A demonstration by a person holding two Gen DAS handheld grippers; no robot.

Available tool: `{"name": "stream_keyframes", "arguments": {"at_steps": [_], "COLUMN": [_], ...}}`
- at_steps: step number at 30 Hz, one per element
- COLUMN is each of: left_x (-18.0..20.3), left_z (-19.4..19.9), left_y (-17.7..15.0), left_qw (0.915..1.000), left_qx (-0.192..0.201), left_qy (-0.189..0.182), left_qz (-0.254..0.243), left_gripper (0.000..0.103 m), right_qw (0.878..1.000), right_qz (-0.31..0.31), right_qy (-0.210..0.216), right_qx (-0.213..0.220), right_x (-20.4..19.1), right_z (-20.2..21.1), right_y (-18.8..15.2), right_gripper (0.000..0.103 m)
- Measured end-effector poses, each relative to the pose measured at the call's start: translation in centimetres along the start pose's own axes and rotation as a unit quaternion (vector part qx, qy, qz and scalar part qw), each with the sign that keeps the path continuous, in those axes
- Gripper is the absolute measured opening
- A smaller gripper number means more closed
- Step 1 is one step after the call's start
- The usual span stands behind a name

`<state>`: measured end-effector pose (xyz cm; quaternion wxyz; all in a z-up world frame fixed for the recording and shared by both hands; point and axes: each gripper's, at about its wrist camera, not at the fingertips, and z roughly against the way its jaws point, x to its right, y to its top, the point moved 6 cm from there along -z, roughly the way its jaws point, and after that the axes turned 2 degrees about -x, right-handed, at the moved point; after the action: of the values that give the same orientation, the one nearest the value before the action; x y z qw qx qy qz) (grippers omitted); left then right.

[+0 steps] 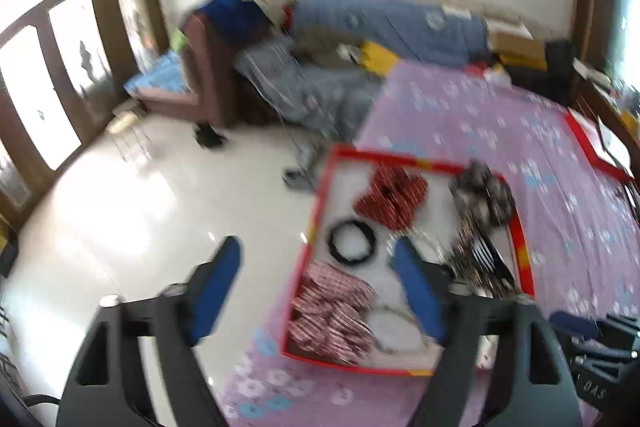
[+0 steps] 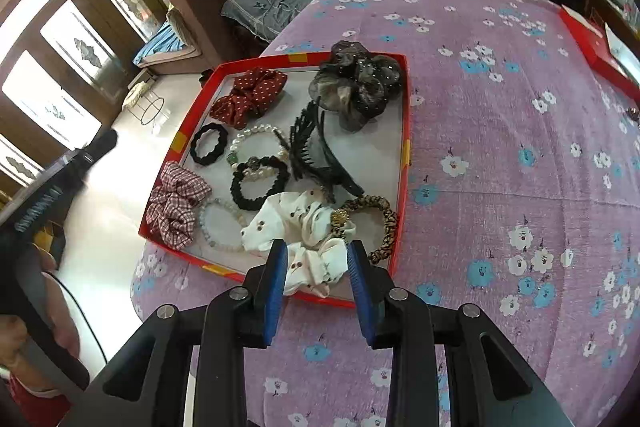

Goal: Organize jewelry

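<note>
While the red tray [image 2: 405,131] sat on the floral-clothed counter [image 2: 500,131], the white scrunchie [image 2: 304,247] lay in its near right corner, directly ahead of the right gripper [image 2: 316,269] and partly between its blue pads [image 2: 276,275]. That gripper was partly spread; the pads stood on either side of the fabric without visibly pressing it, so nothing was held. The scrunchie's bulk ran from far left to near right, roughly across the gap. The right hand was clearly the nearer one and pointed steeply down at the tray's near edge.

In the blurred left wrist view the left gripper [image 1: 316,287] was spread wide and empty, tilted down, with one finger over the floor [image 1: 120,207] and the other over the tray's left side, above the checked scrunchie [image 1: 336,315] and black ring [image 1: 352,241]. A leopard band [image 2: 380,223] touched the white scrunchie's right side, and could be dragged along by a careless pinch.
</note>
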<state>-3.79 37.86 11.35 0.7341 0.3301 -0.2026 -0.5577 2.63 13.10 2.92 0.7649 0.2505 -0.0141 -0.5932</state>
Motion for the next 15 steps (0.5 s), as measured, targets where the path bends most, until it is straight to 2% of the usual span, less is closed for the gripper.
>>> {"name": "stream_keyframes", "arguments": {"at_steps": [3, 6, 8, 10, 15], "left_x": [-1.3, -1.9, -2.0, -1.7, -0.6], "left_z": [2.4, 4.1, 5.0, 5.5, 4.7], "left_y": [1.0, 1.6, 1.9, 2.0, 1.0], "left_qw": [0.9982, 0.9939, 0.9916, 0.9926, 0.9994], "left_qx": [0.050, 0.079, 0.091, 0.083, 0.004], "left_qy": [0.032, 0.077, 0.091, 0.088, 0.034], "left_qz": [0.006, -0.003, -0.007, -0.014, 0.006], "left_gripper": [0.094, 0.097, 0.098, 0.099, 0.099], "right_qw": [1.000, 1.000, 1.000, 1.000, 0.999], "right_qz": [0.009, 0.017, 0.019, 0.019, 0.024], "right_qy": [-0.004, -0.007, -0.006, -0.004, 0.000], "right_qx": [0.005, 0.013, 0.017, 0.022, 0.031], "right_x": [-0.6, -0.9, -1.0, -0.9, -0.5], "right_z": [0.6, 1.2, 1.6, 2.1, 3.2], "right_y": [-0.2, -0.3, -0.3, -0.4, -0.5], "right_gripper": [0.034, 0.034, 0.034, 0.034, 0.035]}}
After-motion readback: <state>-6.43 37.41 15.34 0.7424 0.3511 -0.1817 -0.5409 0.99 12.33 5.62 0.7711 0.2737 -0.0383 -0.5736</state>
